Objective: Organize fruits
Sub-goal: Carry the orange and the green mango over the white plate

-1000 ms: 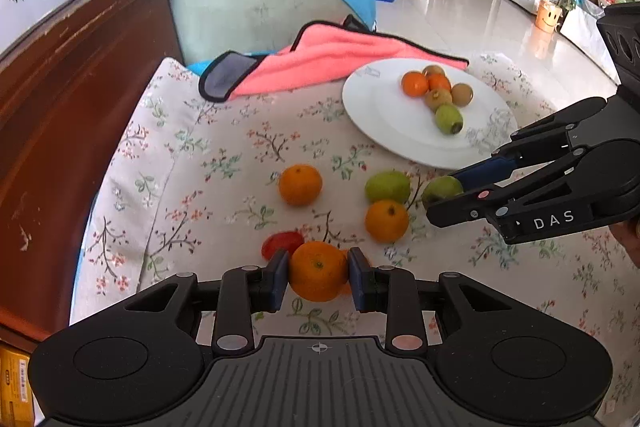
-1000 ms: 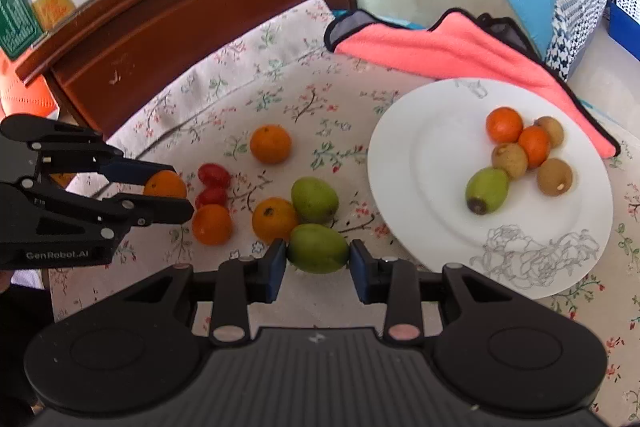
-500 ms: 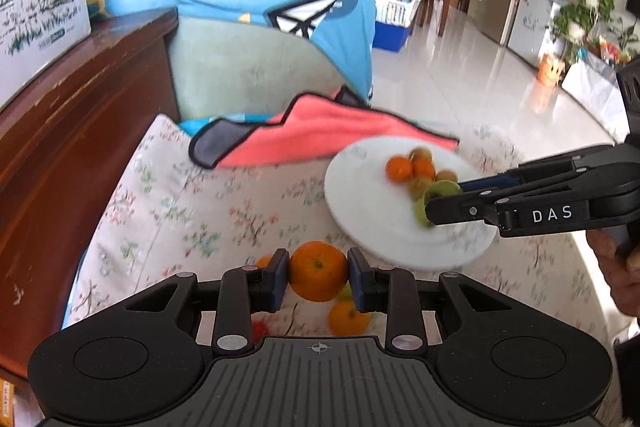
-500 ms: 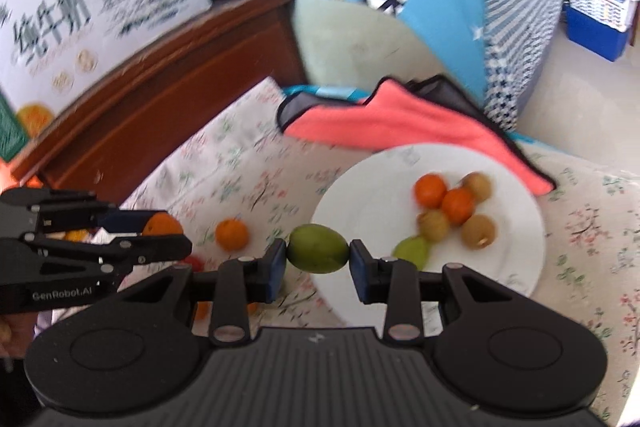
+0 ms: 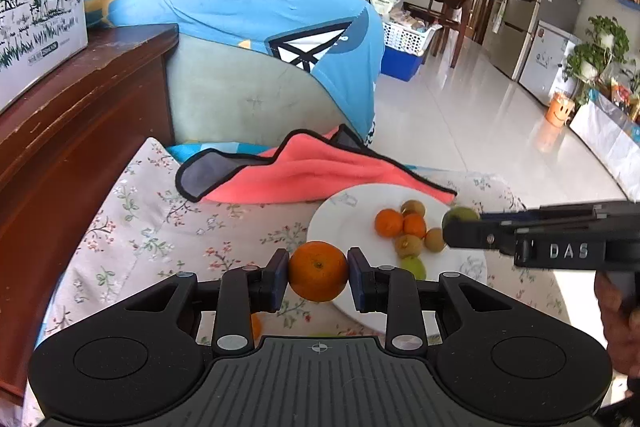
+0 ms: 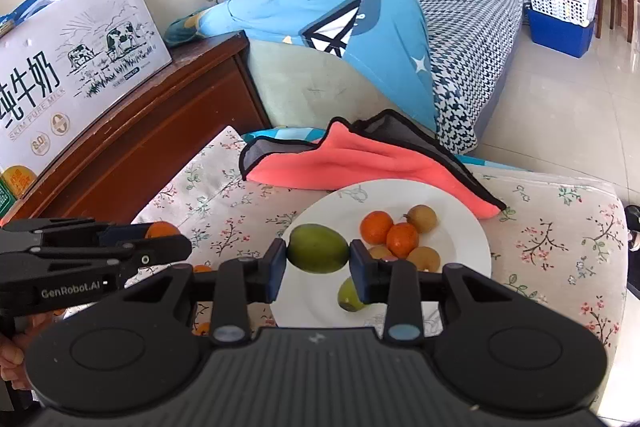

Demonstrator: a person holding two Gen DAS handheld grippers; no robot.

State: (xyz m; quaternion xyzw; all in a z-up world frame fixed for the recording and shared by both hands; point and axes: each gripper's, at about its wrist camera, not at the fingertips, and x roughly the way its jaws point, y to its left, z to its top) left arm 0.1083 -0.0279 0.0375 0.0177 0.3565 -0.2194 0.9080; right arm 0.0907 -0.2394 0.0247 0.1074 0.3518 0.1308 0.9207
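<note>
Covering table: floral cloth [image 6: 560,239] (bedroom).

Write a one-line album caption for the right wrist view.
Right gripper carries a green fruit over the white plate.

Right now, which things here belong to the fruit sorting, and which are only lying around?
For the job:
- orange in the left claw
- green fruit in the right claw
- white plate with fruit already on it

Only lying around:
- pink cloth
- milk carton
- blue garment
</note>
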